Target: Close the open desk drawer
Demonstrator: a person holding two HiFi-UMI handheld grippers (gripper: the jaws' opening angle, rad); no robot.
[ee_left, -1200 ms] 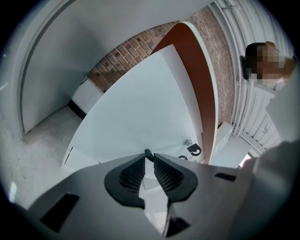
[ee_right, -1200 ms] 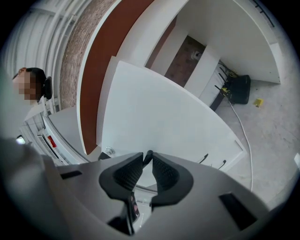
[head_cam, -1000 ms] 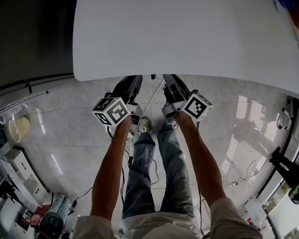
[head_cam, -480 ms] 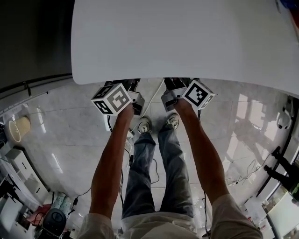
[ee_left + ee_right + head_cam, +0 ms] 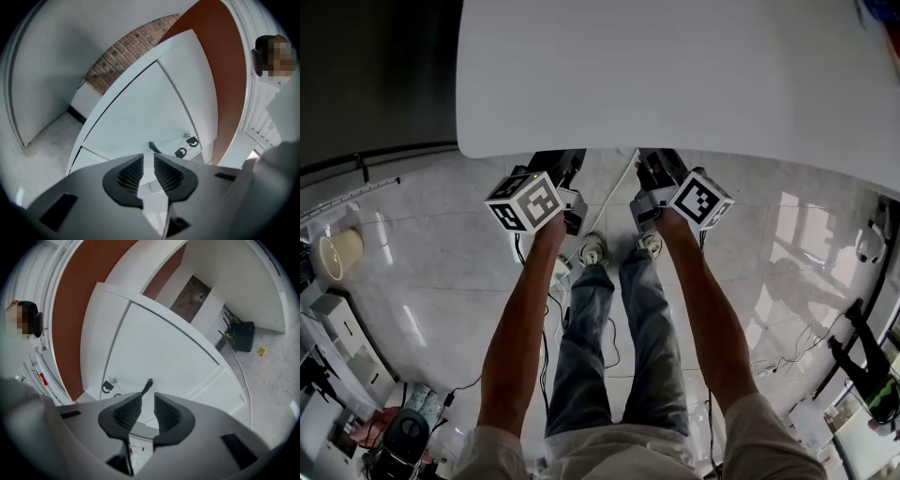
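I stand at a white desk (image 5: 675,75) and hold both grippers under its front edge, so in the head view only their marker cubes (image 5: 525,202) (image 5: 701,200) and black bodies show. The left gripper (image 5: 148,171) points at a white drawer front (image 5: 140,122) with a black handle (image 5: 153,147) and a keyed lock (image 5: 188,138). Its jaws stand a narrow gap apart, with nothing between them. The right gripper (image 5: 148,411) faces the same drawer front (image 5: 154,352), and the handle (image 5: 148,385) is just beyond its tips. Its jaws are opening and hold nothing. How far out the drawer stands is unclear.
My legs and shoes (image 5: 591,251) stand on pale tile right behind the grippers. Cables and a black box (image 5: 243,336) lie on the floor under the desk. A red-brown panel (image 5: 225,70) and a person (image 5: 272,56) are beside the drawer unit. A round basket (image 5: 337,255) sits far left.
Both grippers slid further under the desk edge, then came partly back. Less of their black bodies shows than a second ago.
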